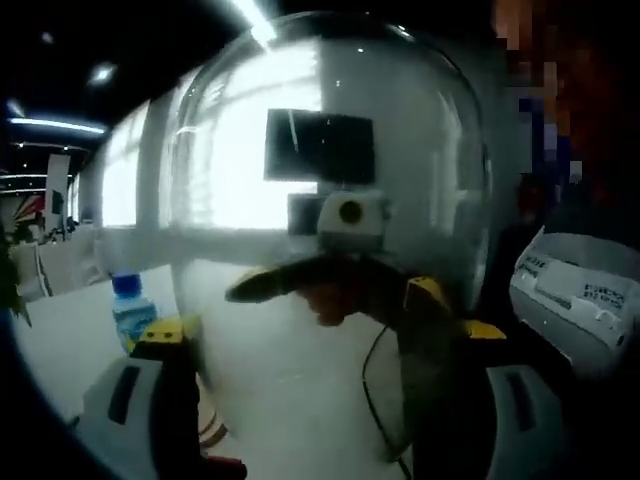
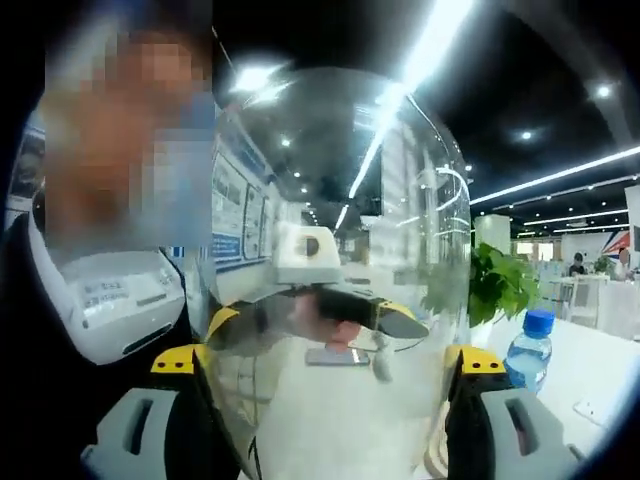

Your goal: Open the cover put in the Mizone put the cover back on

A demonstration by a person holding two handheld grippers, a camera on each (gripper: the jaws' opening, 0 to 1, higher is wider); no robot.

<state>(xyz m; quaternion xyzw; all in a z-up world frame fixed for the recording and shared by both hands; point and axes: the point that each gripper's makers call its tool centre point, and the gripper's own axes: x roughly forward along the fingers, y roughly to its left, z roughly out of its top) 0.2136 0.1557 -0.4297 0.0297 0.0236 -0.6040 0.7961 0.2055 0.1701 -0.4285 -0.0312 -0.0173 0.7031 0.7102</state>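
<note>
In the left gripper view, a clear dome cover (image 1: 330, 200) is held between the jaws of the left gripper (image 1: 330, 335), which are spread wide and pressed against its two sides. Through the glass, the right gripper (image 1: 350, 290) is seen on the far side. Beyond the left jaw, a blue-capped Mizone bottle (image 1: 130, 310) stands on the white table (image 1: 60, 350).

In the right gripper view, the same cover is clamped between the right gripper's widely parted jaws, and the bottle is seen past the right jaw, with a green plant (image 2: 495, 285) further off.
</note>
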